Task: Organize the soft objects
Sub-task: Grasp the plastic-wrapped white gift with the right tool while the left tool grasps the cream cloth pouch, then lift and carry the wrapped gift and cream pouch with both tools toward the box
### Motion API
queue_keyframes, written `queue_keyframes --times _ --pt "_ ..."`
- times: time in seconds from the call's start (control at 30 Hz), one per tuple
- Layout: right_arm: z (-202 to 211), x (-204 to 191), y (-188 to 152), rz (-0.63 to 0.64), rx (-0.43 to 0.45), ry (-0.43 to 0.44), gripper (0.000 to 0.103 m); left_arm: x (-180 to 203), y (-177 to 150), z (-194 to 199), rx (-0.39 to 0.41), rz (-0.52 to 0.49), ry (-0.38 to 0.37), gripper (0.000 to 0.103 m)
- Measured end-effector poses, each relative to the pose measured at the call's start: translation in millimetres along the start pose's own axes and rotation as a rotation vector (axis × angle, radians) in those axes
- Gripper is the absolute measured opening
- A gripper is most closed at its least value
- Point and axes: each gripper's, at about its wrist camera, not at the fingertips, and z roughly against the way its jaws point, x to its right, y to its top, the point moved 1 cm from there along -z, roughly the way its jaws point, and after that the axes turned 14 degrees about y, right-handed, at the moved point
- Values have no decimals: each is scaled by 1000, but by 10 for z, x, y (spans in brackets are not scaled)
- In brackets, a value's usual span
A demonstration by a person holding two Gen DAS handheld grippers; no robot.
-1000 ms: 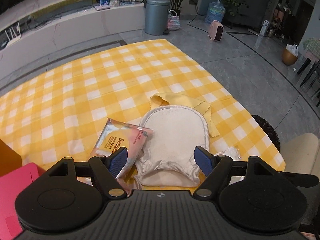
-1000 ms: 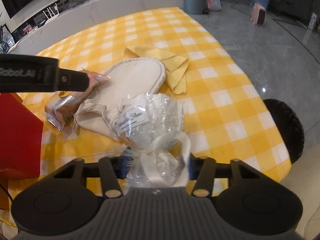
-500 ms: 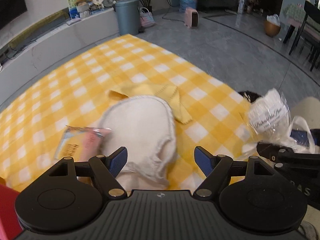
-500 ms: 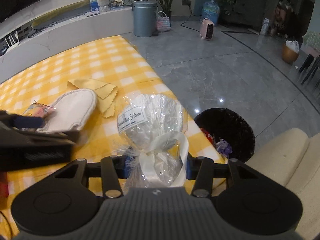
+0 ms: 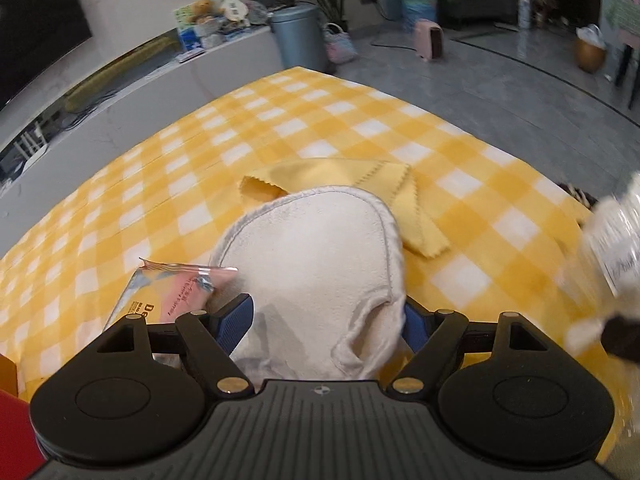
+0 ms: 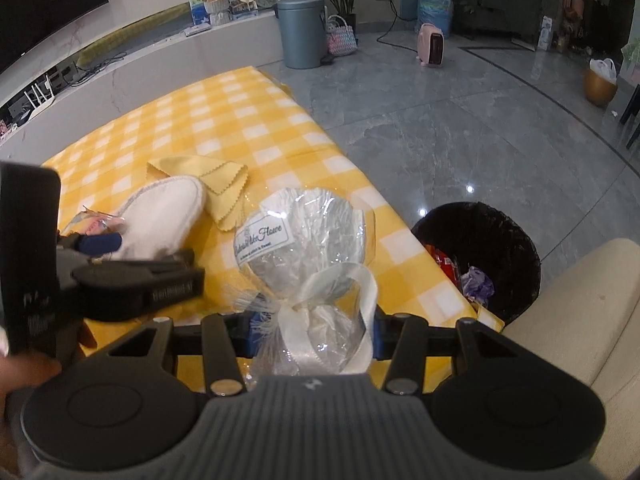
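Note:
A cream fabric mitt (image 5: 320, 264) lies on the yellow checked tablecloth (image 5: 200, 152). My left gripper (image 5: 326, 326) is open, its blue pads on either side of the mitt's cuff. A pink sachet (image 5: 168, 296) lies left of the mitt and a yellow cloth (image 5: 360, 184) lies behind it. My right gripper (image 6: 312, 332) is shut on a clear cellophane bundle (image 6: 304, 240) tied with a white ribbon, held above the table's right edge. The bundle shows blurred at the right of the left wrist view (image 5: 612, 240). The mitt (image 6: 160, 216) and yellow cloth (image 6: 216, 184) also show in the right wrist view.
A black waste bin (image 6: 480, 256) stands on the floor just off the table's right edge, beside a cream seat (image 6: 580, 312). A red box (image 5: 12, 432) sits at the near left. A grey bin (image 6: 300, 32) stands far behind.
My left gripper has moved forward around the mitt's cuff. My right gripper has kept the bundle and stays near the table's right edge.

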Motion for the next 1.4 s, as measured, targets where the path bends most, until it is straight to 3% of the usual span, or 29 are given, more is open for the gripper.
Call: queue_keyframes --times 0.03,0.07,0.1,0.13,0.2,0.3,0.4,0.63,0.77,0.9,1.07,1.2,1.4 --pt "-6 1 -3 0 -1 -1 48 -2 1 -11 4 14 4 91" --pt "-7 0 -2 -1 -1 -1 48 -10 -6 -14 10 33 10 82" --pt "-5 0 -2 -1 1 1 48 -15 -14 -13 18 51 9 69" --pt "1 -3 -4 0 4 3 48 -13 -18 -3 22 59 -4 64" --pt "10 -12 -5 4 8 4 48 26 -19 40 29 42 -16 33" --pt "6 -29 -4 8 12 4 48 73 -28 117 37 6 14 11" --pt "37 -24 -7 11 24 11 48 -10 -49 215 40 23 -21 8" --pt "96 -55 14 12 63 52 48 -304 -77 623 80 -55 -177 6" --pt "122 -119 21 32 64 51 48 -474 -85 931 137 -90 -209 6" --pt "243 -174 51 40 108 90 48 -699 -82 1223 179 -48 -240 6" --pt "395 -347 100 80 155 155 47 -1091 -65 1492 218 45 -258 6" --pt "514 -555 139 121 193 218 47 -1419 -113 1678 243 109 -225 6" --pt "943 -919 203 183 358 292 47 -1895 -234 1899 277 196 -160 6"
